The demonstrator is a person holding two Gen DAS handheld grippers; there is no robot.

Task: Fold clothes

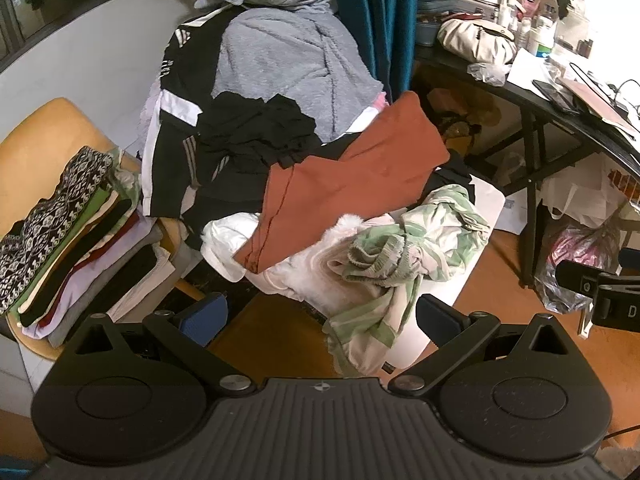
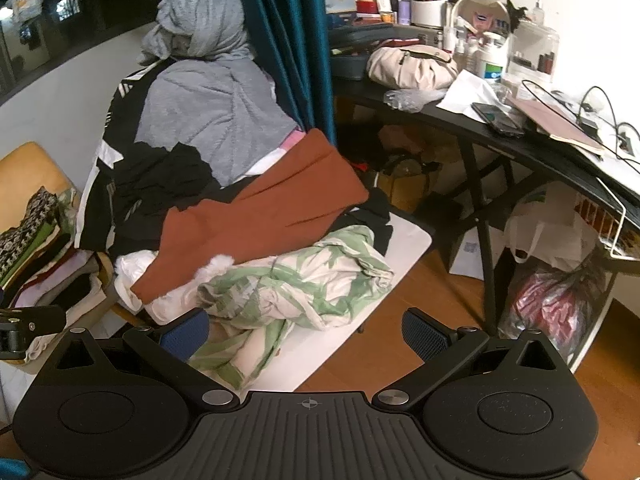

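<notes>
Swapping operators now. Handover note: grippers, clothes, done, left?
Left gripper: open, empty, hovering short of the pile.
Right gripper: open, empty, just above the green-and-white garment.
Unfolded pile on the white table: rust garment on top, black clothes and grey fleece behind.
Done: folded stack on the chair, left.
Left: the whole pile; green-and-white one looks nearest.

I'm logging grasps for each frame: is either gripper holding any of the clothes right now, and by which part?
Nothing is held. The left gripper and right gripper are both open, short of the crumpled green-and-white patterned garment.
</notes>
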